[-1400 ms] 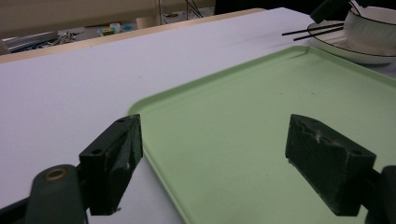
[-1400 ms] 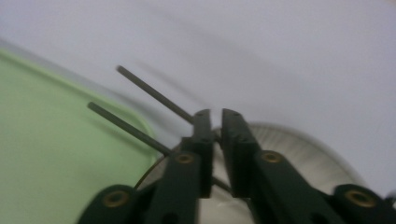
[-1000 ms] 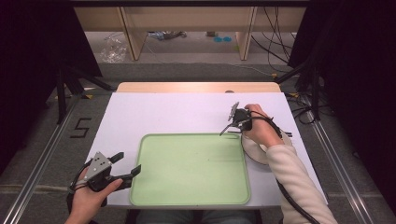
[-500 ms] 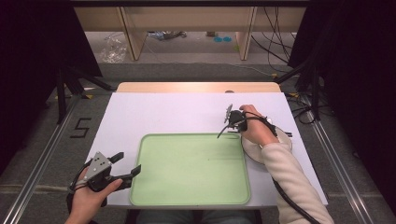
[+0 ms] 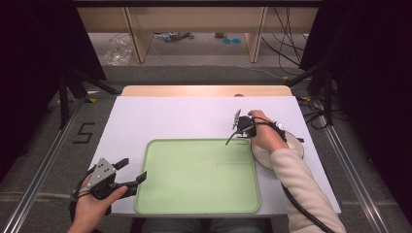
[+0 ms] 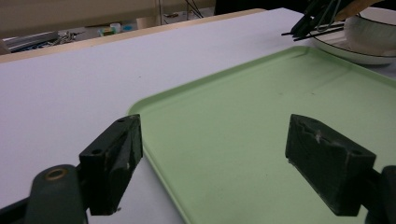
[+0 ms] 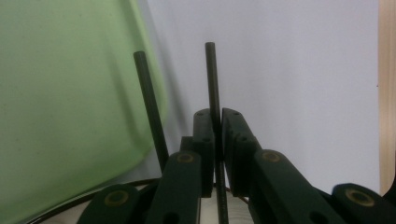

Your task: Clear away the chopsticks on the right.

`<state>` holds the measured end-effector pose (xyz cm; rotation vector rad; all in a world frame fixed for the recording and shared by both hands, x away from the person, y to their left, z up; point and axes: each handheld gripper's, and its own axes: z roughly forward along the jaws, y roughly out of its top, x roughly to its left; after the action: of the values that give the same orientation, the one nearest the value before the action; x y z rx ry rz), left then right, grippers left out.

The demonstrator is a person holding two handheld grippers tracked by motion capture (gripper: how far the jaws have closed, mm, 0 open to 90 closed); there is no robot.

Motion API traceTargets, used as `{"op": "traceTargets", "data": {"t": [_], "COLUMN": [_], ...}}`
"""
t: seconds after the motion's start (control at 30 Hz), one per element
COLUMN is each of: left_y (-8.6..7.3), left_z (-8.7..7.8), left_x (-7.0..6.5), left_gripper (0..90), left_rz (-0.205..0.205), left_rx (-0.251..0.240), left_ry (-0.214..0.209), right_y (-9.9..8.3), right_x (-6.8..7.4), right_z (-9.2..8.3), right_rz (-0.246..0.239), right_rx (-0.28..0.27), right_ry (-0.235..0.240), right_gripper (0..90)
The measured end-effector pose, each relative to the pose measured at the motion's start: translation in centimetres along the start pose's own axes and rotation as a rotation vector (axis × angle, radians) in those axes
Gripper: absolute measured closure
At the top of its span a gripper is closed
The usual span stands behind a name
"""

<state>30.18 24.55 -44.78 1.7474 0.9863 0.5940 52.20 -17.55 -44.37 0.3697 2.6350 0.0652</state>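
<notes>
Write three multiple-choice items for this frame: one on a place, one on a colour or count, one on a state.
1. Where does the white bowl stand?
A. On the green tray
B. On the table to the right of the tray
C. At the table's far left corner

2. What colour is the tray?
A. Light green
B. Red
C. Blue

3. How is the right gripper?
A. Wide open over the tray
B. Lying unheld on the table
C. Closed on a dark chopstick

Answers: 1 B, the high view shows the bowl beside the tray's right edge; 2 A, it is pale green in every view; 3 C, in the right gripper view its jaws pinch one thin stick while a second stick stands beside them.
</notes>
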Motion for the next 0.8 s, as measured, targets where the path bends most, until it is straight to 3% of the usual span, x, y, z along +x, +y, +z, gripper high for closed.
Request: {"op": "traceTargets", "data": {"t": [0.23,0.47,0.8], "left_y": [0.0,0.0,0.0], "left_z": [0.0,0.0,0.0], "left_x": [0.0,0.0,0.0], "left_gripper": [19.0,19.0,19.0], "left_rz": [-0.001,-0.001,-0.001], "left_rx": [-0.001,-0.002,-0.002], "left_ry": [-0.001,0.000,0.000], "right_y": [-0.1,0.1,0.2], "right_x": [-0.1,-0.3,-0.7], "right_z": [-0.5,-1.4,-3.0], "right_rz": [-0.050,-0.061,-0.026], "right_rx": [-0.022,-0.057,-0.134], "right_ry": [-0.071,-0.109,-0.183], "right_gripper": [87.9,88.0,88.1]}}
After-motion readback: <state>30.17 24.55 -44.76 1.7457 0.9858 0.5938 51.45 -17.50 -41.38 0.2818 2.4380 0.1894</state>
